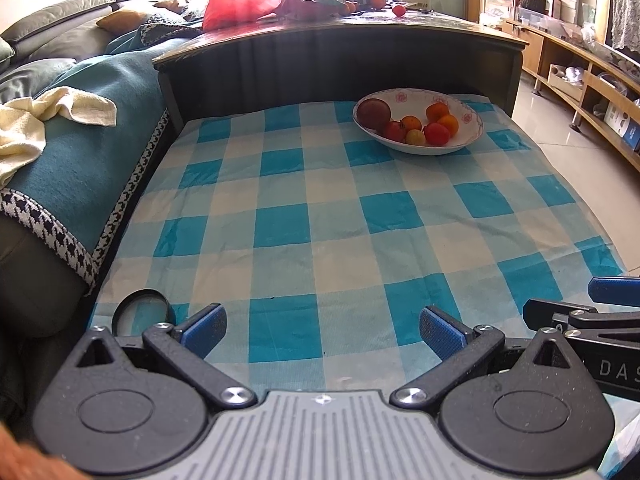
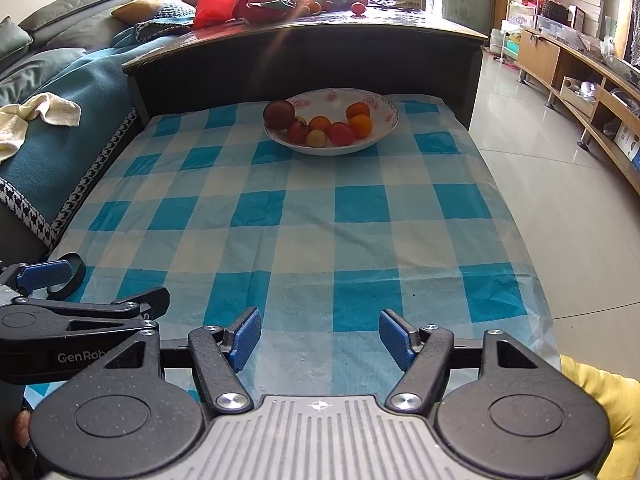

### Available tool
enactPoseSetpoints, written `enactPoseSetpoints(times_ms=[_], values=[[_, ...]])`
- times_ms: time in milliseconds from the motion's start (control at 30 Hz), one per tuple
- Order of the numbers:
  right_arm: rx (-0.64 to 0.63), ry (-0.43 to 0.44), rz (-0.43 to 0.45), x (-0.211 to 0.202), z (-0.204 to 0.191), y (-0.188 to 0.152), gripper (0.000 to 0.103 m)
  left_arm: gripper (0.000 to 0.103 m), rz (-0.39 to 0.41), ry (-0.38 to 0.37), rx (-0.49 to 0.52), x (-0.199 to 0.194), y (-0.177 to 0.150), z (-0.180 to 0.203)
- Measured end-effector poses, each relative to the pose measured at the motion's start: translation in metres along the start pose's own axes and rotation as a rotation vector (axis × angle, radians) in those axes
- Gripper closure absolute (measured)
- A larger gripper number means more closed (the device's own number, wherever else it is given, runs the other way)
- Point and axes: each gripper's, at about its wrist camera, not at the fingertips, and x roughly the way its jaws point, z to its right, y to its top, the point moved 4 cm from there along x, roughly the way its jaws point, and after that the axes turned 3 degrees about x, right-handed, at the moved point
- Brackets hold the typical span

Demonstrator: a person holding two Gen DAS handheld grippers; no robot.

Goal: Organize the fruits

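My left gripper hangs over the near edge of the checked cloth, its blue pads well apart and nothing between them; my right gripper sits just beside it on the right, jaws likewise parted with only cloth showing in the gap; neither pair touches any fruit.

The white bowl with pink flowers on its rim stands at the far end of the cloth, toward the right in the left wrist view and nearer the middle in the right wrist view; it holds the fruits together; a large dark red fruit leans at the bowl's left side; two oranges lie at the right; small red tomatoes and one pale yellow fruit sit toward the near rim, touching one another.

A black ring lies flat at the near left corner of the cloth, just beside my left jaw.

Behind the bowl rises a dark table, higher than the cloth; on its top stand a red plastic bag and a few loose round fruits, well apart from the bowl; to the left runs a sofa under a teal blanket, with a cream towel crumpled on it.
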Motion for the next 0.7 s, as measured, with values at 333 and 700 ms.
enactPoseSetpoints(times_ms=[333,700], values=[[-0.005,-0.004,-0.007,0.0017,-0.0002,-0.0028,0.042,0.000,-0.004,0.004,0.003,0.0006,-0.0012,0.0005],[-0.006,-0.004,-0.007,0.0021,-0.0008,-0.0036,0.042,0.000,-0.003,0.008,0.006,0.0005,-0.0033,-0.0002]])
